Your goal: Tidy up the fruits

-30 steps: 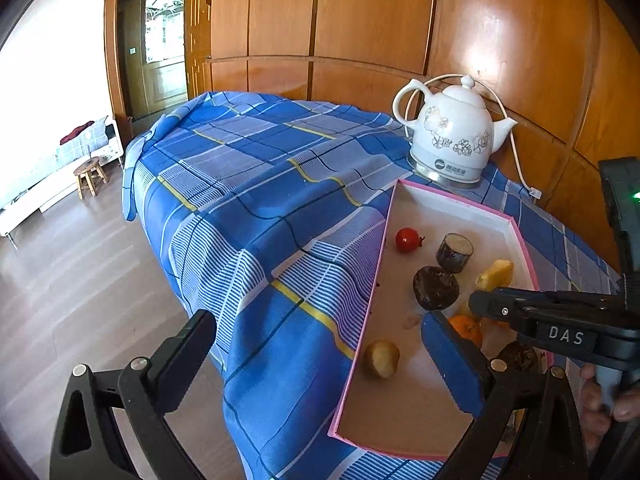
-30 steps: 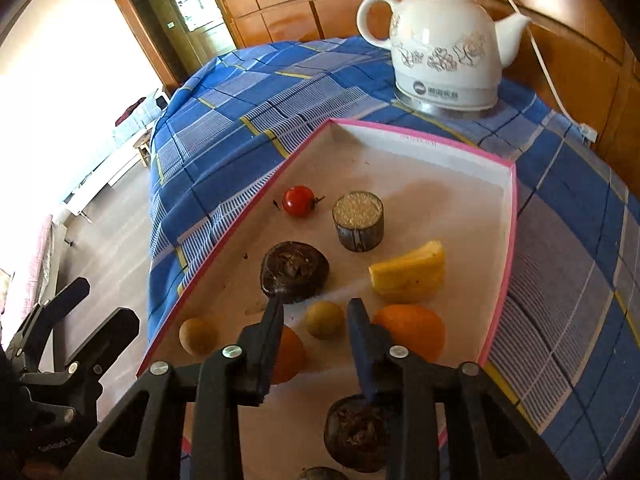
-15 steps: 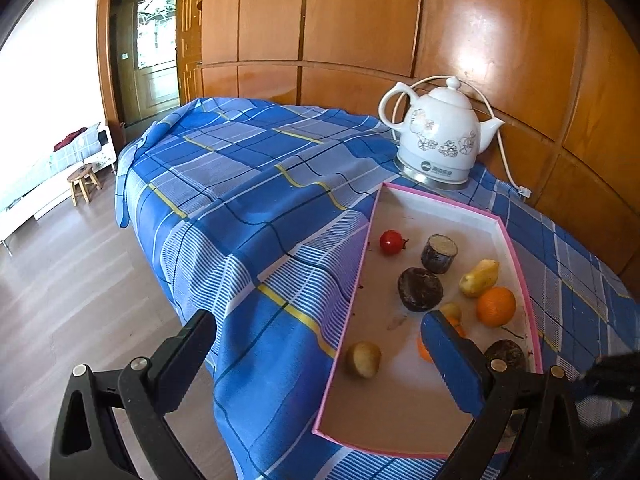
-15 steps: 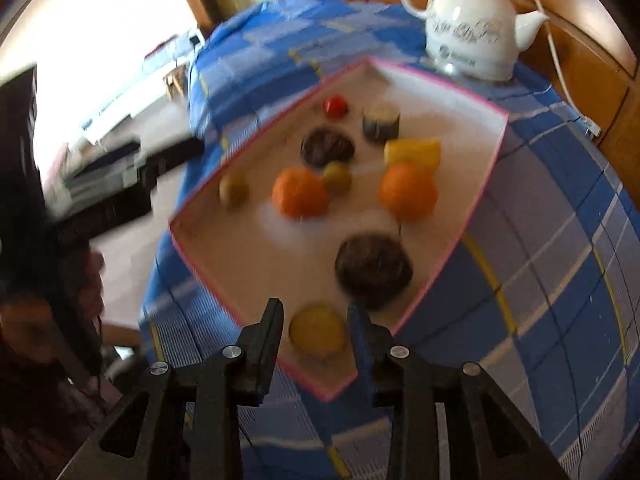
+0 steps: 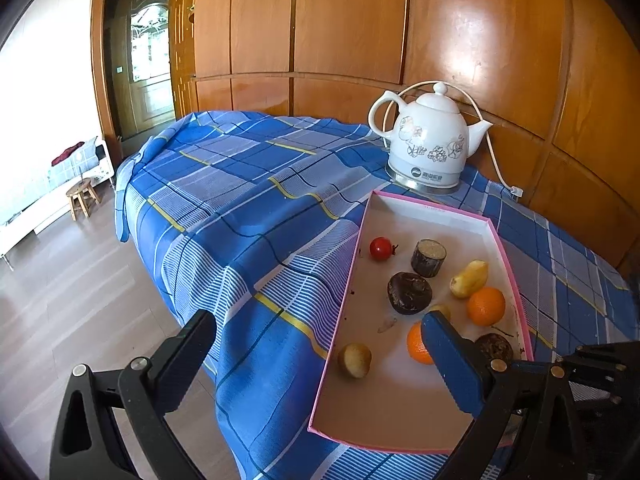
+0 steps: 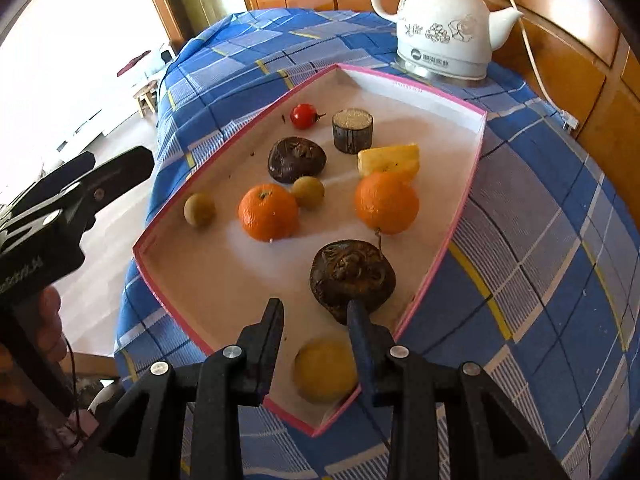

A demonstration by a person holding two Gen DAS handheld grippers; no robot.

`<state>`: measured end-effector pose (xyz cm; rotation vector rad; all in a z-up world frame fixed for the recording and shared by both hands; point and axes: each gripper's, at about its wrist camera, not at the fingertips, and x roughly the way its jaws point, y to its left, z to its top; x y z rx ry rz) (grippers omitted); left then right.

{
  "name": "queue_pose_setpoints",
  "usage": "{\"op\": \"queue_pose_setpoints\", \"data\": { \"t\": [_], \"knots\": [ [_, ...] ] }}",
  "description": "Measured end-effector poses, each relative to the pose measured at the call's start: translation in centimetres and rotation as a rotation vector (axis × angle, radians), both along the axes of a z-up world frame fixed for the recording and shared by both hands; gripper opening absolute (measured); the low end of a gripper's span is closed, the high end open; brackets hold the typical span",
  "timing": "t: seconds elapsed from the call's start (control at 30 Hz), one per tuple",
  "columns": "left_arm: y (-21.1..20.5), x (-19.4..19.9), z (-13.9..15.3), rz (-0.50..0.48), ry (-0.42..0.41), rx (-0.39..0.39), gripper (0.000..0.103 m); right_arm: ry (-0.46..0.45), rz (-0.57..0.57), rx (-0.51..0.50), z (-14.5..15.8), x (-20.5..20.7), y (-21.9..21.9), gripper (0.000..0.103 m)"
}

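Fingers of right gripper [image 6: 315,314] narrowly parted, empty, half-hiding yellow fruit [image 6: 325,370]; left gripper [image 5: 316,346] wide, empty.

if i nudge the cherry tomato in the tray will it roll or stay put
The cherry tomato looks round and smooth, so a nudge would probably send it rolling across the tray's flat floor. Its short stem may stop it after a turn or so. It seems small and light, and its shiny skin could slip between gripper pads.

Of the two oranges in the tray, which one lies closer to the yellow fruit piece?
The right-hand orange, seen from the right wrist. It touches the yellow fruit piece; the other orange sits apart, beside a small brown fruit.
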<state>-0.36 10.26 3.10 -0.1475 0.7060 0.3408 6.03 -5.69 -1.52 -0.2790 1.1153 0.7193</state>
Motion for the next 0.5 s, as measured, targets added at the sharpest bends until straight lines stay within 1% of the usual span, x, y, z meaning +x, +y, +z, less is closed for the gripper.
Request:
{"op": "queue_pose_setpoints", "data": {
  "t": [0.13, 0.37, 0.5],
  "knots": [
    [-0.17, -0.14, 0.03, -0.004, 0.000, -0.003, 0.103, -0.023, -0.007, -0.005, -0.14, -0.12, 0.20, 0.033],
    [-0.46, -0.47, 0.32, -0.009, -0.005, -0.002, 0.103, -0.038, -0.045, 0.007, -0.09, -0.52, 0.11, 0.033],
    [-0.56, -0.72, 0.39, -0.013, -0.004, -0.002, 0.103, -0.031, -0.081, 0.039, 0.04, -0.74, -0.23, 0.033]
  ]
}}
